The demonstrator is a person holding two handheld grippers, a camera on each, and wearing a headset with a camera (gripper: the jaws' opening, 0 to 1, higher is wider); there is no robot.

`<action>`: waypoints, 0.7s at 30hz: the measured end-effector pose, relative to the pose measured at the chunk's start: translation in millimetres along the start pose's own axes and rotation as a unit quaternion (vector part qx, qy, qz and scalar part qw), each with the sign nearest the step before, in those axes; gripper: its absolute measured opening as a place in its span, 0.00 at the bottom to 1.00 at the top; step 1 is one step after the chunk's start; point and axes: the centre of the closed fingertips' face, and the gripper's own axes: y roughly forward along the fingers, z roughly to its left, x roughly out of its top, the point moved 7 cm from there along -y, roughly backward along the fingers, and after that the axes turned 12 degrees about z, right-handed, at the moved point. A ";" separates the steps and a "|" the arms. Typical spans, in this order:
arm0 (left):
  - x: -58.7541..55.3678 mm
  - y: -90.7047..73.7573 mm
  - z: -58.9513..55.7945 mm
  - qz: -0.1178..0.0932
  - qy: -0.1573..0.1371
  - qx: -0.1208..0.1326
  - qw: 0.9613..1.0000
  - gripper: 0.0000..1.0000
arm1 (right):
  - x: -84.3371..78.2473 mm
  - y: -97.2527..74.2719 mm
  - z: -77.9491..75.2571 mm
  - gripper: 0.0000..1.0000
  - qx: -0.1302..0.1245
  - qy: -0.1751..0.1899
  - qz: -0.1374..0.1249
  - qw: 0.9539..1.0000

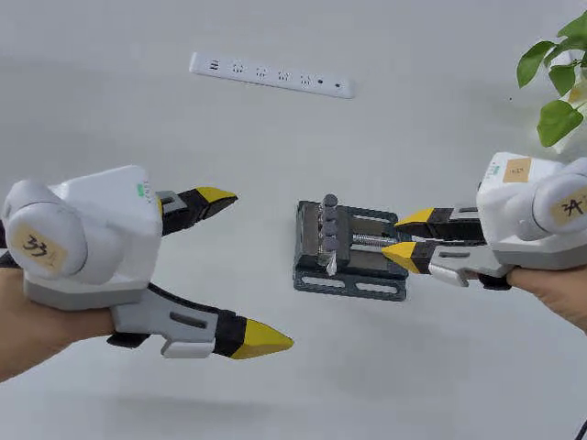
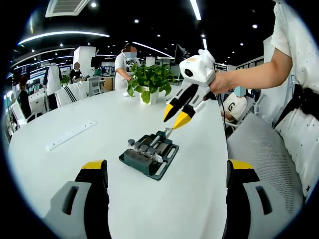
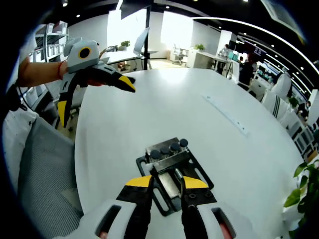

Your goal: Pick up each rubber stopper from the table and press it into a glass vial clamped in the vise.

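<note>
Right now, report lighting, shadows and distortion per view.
Head view: even light, sharp, barely any shadow around the dark metal vise on the white table. Left gripper view: fisheye curves the table edge; ceiling lights glare. Right gripper view: same curving; far room washed out.

A tan sticker (image 1: 38, 249) on the left hand-held gripper (image 1: 261, 269) reads "33" in handwriting, while the right hand-held gripper (image 1: 393, 236) carries two marked labels (image 1: 516, 170), possibly digits, too blurred to read.
</note>
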 end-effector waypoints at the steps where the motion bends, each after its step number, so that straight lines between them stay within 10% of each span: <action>1: -0.1 -0.5 -0.4 0.001 0.003 0.001 1.000 0.99 | -4.6 -3.1 -1.3 0.20 0.000 0.008 -0.006 1.000; 13: -2.9 0.9 -3.6 0.009 0.013 0.014 1.000 0.99 | -44.5 -23.3 8.1 0.44 0.011 0.053 -0.082 0.995; 21: -7.2 9.3 -2.1 0.016 0.011 0.016 1.000 0.99 | -61.3 -22.7 15.5 0.78 0.025 0.072 -0.152 0.985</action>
